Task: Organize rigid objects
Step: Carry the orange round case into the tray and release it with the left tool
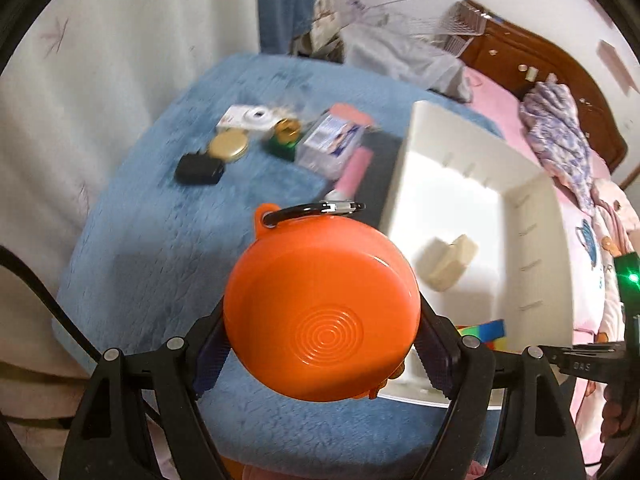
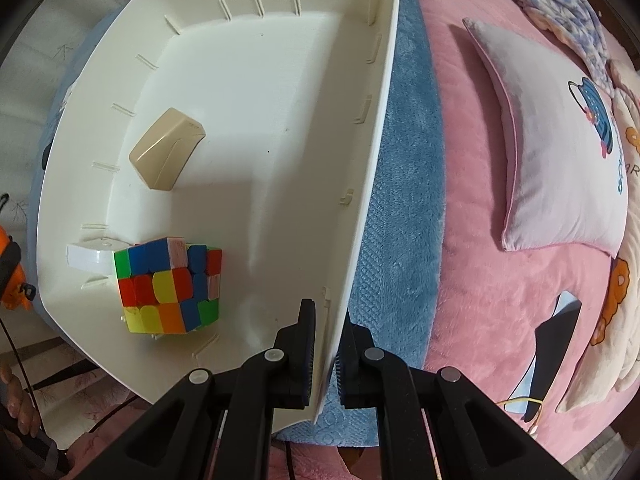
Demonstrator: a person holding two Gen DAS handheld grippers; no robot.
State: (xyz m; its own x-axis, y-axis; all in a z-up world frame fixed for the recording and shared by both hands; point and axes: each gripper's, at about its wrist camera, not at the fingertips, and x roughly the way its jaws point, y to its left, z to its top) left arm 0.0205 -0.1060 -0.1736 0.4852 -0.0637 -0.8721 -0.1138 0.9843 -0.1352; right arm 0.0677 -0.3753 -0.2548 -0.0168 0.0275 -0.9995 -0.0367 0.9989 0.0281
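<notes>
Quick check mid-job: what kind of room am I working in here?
Most likely a bedroom: the work surface is a bed with a wooden headboard, a pink bedspread and a printed pillow, with curtains behind.

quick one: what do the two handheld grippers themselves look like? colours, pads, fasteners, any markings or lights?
Both are black plastic linkage frames with round silver pivot pins. The left gripper has dark blue ribbed pads. The right gripper has the same ribbed pads; seen from the left wrist, its body carries faint "DAS" lettering and a green light.
</notes>
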